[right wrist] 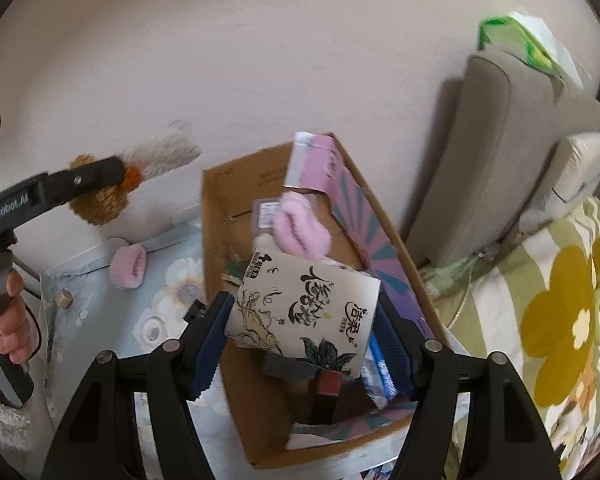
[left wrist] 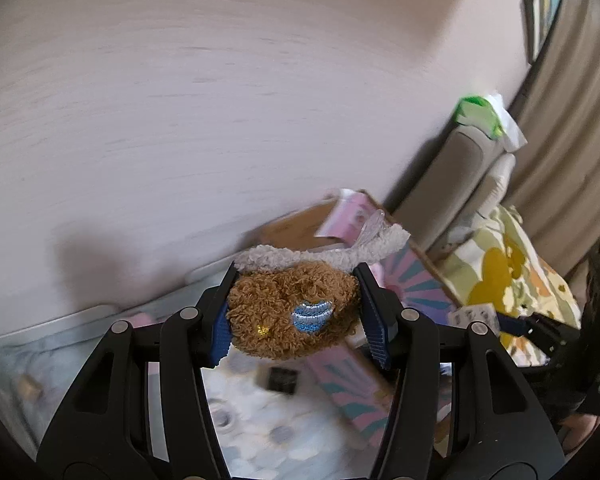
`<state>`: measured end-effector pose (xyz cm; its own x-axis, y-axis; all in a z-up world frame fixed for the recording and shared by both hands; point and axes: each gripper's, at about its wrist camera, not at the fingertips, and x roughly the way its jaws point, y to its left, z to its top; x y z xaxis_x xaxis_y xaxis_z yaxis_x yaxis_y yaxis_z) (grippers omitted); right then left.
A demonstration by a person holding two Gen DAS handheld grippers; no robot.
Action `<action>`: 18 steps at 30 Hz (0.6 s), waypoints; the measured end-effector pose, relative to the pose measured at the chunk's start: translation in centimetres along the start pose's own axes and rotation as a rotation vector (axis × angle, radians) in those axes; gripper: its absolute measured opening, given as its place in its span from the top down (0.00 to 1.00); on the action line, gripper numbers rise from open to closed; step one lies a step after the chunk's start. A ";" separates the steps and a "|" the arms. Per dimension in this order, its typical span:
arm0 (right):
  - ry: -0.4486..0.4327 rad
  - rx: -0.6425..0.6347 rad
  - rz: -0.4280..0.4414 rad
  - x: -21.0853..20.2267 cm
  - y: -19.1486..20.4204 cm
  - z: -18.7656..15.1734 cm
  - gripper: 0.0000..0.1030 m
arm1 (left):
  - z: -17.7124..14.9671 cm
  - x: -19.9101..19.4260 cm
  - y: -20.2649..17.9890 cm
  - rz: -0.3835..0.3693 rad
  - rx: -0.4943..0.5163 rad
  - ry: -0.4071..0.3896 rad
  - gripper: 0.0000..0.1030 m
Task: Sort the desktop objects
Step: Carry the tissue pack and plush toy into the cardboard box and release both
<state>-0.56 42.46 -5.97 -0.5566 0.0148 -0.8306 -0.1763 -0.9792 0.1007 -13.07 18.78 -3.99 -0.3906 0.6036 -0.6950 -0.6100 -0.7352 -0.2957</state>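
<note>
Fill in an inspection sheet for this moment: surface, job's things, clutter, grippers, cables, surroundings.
Surface: floral tablecloth against a pale wall.
Job's things: cardboard box holding a pink fluffy item and other goods; brown plush toy; tissue pack.
Clutter: pink scrunchie, small cylinder and a small black item on the cloth.
Grippers: left gripper shut on the plush toy, held up in front of the wall; right gripper shut on the tissue pack, over the box.
Cables: thin cord behind the person's hand, hard to tell further.
Surroundings: grey cushion, flowered bedding, green packet atop the cushion.
</note>
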 end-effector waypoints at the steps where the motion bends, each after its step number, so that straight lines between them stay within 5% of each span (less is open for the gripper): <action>1: 0.001 0.004 -0.002 -0.1 -0.3 -0.2 0.37 | 0.2 0.8 -0.8 -0.009 0.009 0.006 0.51; 9: 0.044 0.043 0.008 1.7 -2.8 -1.6 0.37 | -0.1 7.7 -5.9 -0.051 0.071 0.105 0.51; 18: 0.075 0.054 0.010 3.3 -3.5 -2.2 0.37 | -1.5 11.1 -7.1 -0.047 0.093 0.165 0.51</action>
<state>-0.02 45.51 -10.25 -0.4966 -0.0118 -0.8679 -0.2159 -0.9668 0.1368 -12.08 30.30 -10.59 -0.2469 0.5723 -0.7820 -0.6889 -0.6712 -0.2737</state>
